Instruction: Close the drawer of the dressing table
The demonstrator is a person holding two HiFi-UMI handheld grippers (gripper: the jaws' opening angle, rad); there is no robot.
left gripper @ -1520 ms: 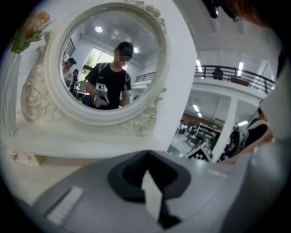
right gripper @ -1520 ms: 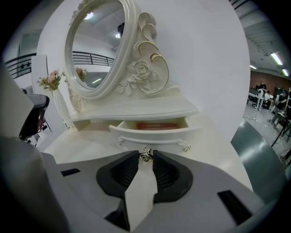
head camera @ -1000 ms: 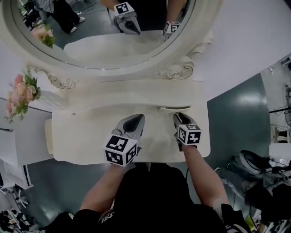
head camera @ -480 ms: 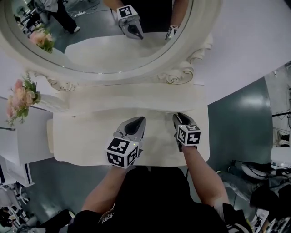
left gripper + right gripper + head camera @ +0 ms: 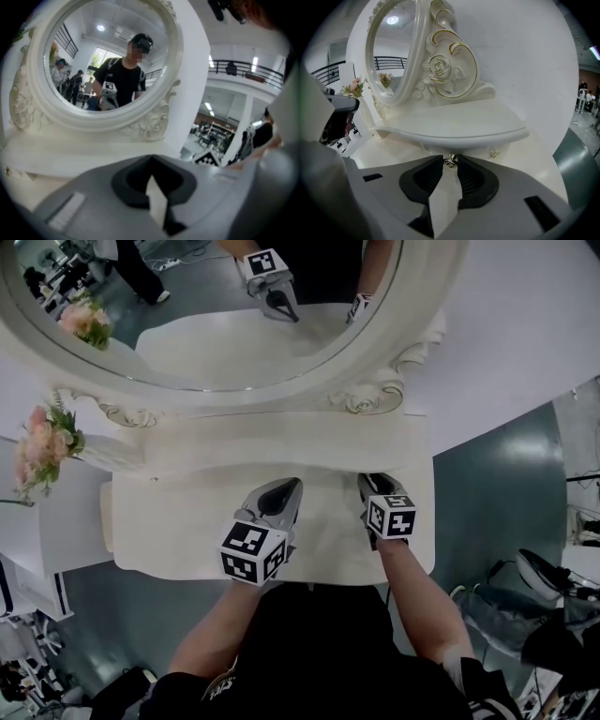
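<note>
The white dressing table (image 5: 169,521) carries a raised shelf (image 5: 281,437) under an oval mirror (image 5: 216,324). The small drawer front (image 5: 476,149) sits flush beneath the shelf edge (image 5: 454,126). Its little metal knob (image 5: 450,162) is pinched between the dark pads of my right gripper (image 5: 450,159), which is shut on it. From the head view, the right gripper (image 5: 373,482) points at the shelf's right part. My left gripper (image 5: 281,486) rests over the middle of the tabletop, its tips together and holding nothing. Seen from the left gripper view, the left gripper (image 5: 150,160) faces the mirror.
Pink flowers (image 5: 42,442) stand at the table's left end, beside a white cabinet (image 5: 56,521). The carved mirror frame (image 5: 440,65) rises just behind the shelf. Grey-green floor (image 5: 497,484) lies to the right. The mirror reflects the person and both grippers.
A thin drawer rim that stuck out from under the shelf ahead of the right gripper has slid back out of sight. Both grippers have stayed nearly in place.
</note>
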